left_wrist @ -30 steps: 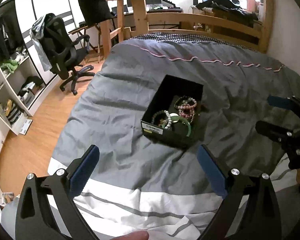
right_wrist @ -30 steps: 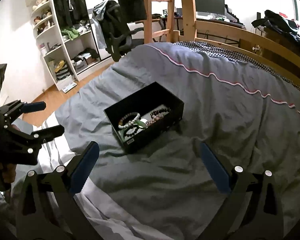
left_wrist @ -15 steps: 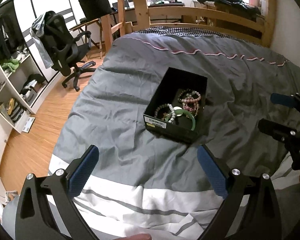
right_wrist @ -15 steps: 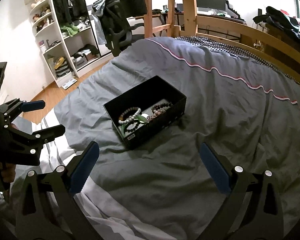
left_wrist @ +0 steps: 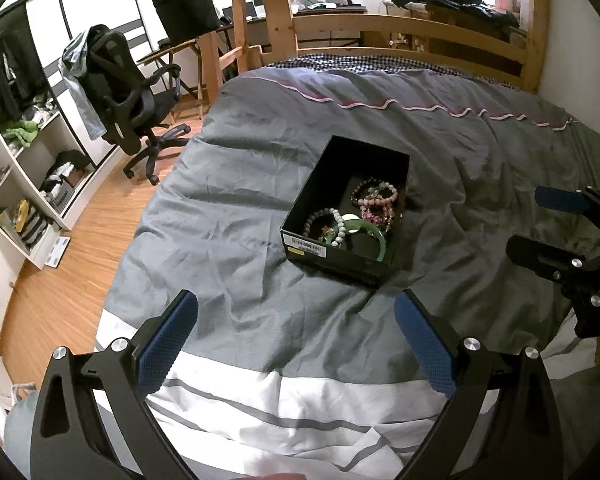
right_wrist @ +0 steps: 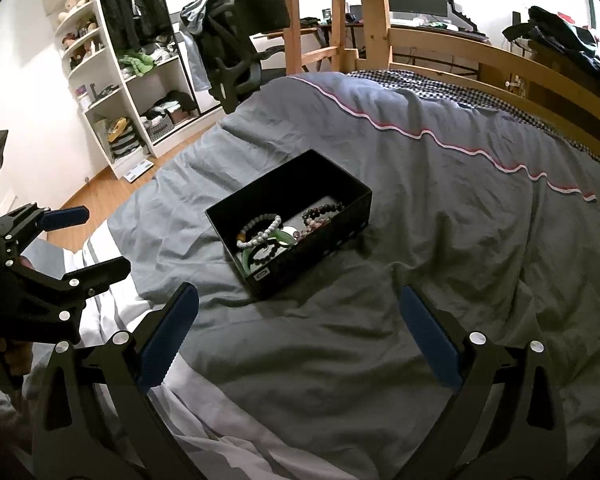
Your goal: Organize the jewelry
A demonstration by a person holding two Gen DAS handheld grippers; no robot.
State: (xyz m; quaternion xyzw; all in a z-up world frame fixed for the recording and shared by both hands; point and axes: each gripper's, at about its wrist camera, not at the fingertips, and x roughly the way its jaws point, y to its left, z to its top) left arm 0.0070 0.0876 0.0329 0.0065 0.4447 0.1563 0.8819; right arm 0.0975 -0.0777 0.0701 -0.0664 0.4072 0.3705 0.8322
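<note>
A black open box [left_wrist: 320,184] [right_wrist: 332,196] lies on the grey bed cover. Inside it are a green bangle [left_wrist: 374,232] [right_wrist: 281,236], a white and grey bead bracelet [left_wrist: 332,216] [right_wrist: 260,228] and pink and dark bead bracelets [left_wrist: 374,196] [right_wrist: 320,212]. My left gripper [left_wrist: 296,320] is open and empty, just short of the box's near end. My right gripper [right_wrist: 298,314] is open and empty, also just short of the box. Each gripper shows at the side of the other's view: the right one in the left wrist view [left_wrist: 548,224], the left one in the right wrist view [right_wrist: 88,240].
The grey duvet [left_wrist: 260,184] has a white band at its near end. A wooden bed frame [left_wrist: 400,28] runs along the far side. An office chair [left_wrist: 128,92] and white shelves [right_wrist: 116,80] stand on the wooden floor to the left.
Both grippers have moved slightly forward and tilted down, so the box sits a little lower and nearer in both views. Both stay open. The jewelry has not moved.
</note>
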